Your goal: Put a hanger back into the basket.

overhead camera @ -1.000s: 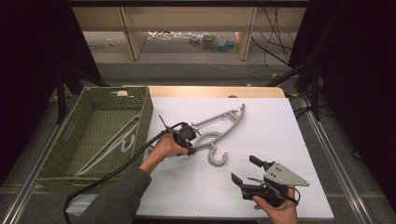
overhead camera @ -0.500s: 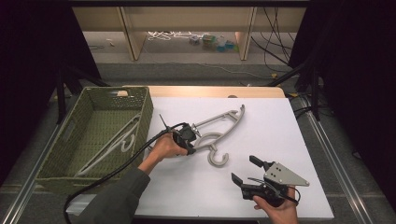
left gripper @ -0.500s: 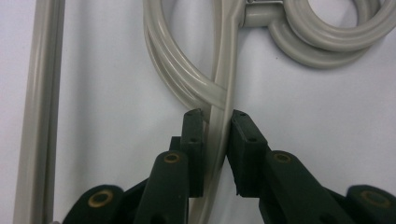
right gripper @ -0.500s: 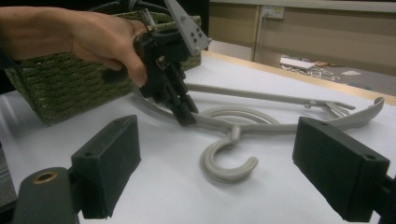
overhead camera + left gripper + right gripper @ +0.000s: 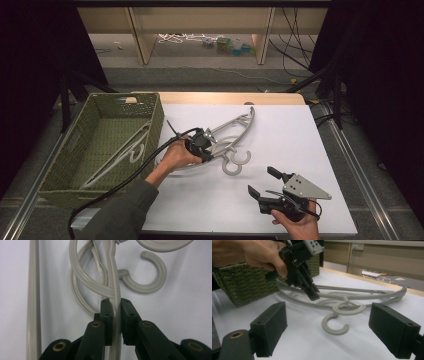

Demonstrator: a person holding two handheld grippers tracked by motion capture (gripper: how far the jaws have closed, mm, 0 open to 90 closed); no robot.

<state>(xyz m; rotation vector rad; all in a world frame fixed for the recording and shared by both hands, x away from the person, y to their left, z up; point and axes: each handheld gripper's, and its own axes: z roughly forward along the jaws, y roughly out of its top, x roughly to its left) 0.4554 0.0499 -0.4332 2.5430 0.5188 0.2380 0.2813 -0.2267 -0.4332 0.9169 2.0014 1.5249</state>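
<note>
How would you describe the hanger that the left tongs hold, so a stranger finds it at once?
On the white table, right of the green basket, lie two grey plastic hangers crossed over each other. The held hanger is the one whose thin arm runs between the shut left tongs; the other hanger is untouched.

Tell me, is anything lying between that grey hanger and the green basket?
Nothing visible on the bare table between them. The left gripper is shut on one hanger, but a second hanger lies tangled with it, and the basket already holds another hanger.
</note>
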